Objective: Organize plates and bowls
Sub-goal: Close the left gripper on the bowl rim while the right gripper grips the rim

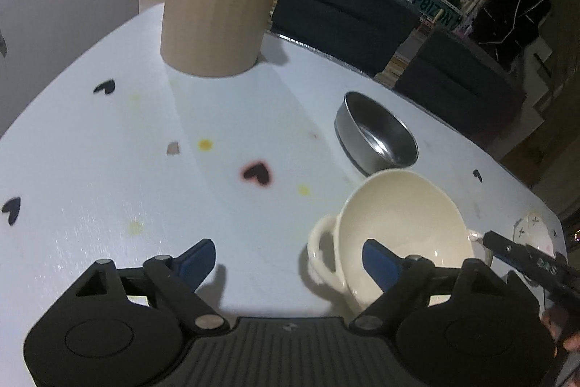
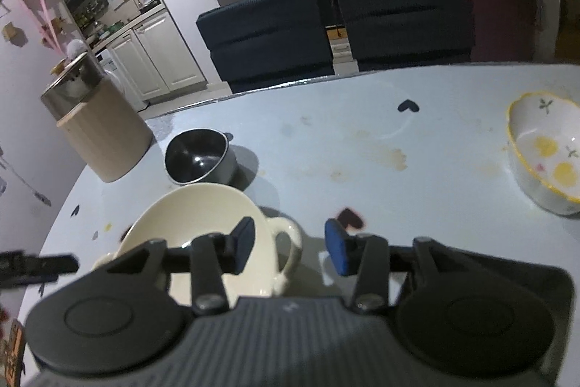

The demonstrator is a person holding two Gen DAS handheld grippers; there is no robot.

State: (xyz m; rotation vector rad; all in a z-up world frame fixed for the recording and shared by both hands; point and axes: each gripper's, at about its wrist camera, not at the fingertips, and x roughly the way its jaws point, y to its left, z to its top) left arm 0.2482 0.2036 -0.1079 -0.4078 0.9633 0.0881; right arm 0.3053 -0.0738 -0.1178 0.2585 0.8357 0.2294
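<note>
A cream two-handled bowl [image 1: 398, 223] [image 2: 195, 223] sits on the pale blue table [image 1: 108, 151]. My left gripper [image 1: 290, 262] is open, with the bowl's near handle [image 1: 322, 252] between its fingers and its right pad over the bowl's inside; no pad presses on it. My right gripper [image 2: 290, 245] is open around the bowl's other handle [image 2: 288, 242], pads apart from it. A steel bowl [image 1: 377, 136] [image 2: 199, 156] stands just behind the cream one. A white flowered bowl with a yellow rim [image 2: 547, 151] rests at the far right.
A beige ribbed canister [image 1: 217, 9] [image 2: 101, 133] with a steel pot on top stands at the table's back left. Two dark blue chairs [image 2: 268, 35] stand beyond the far table edge. Heart stickers and stains dot the tabletop.
</note>
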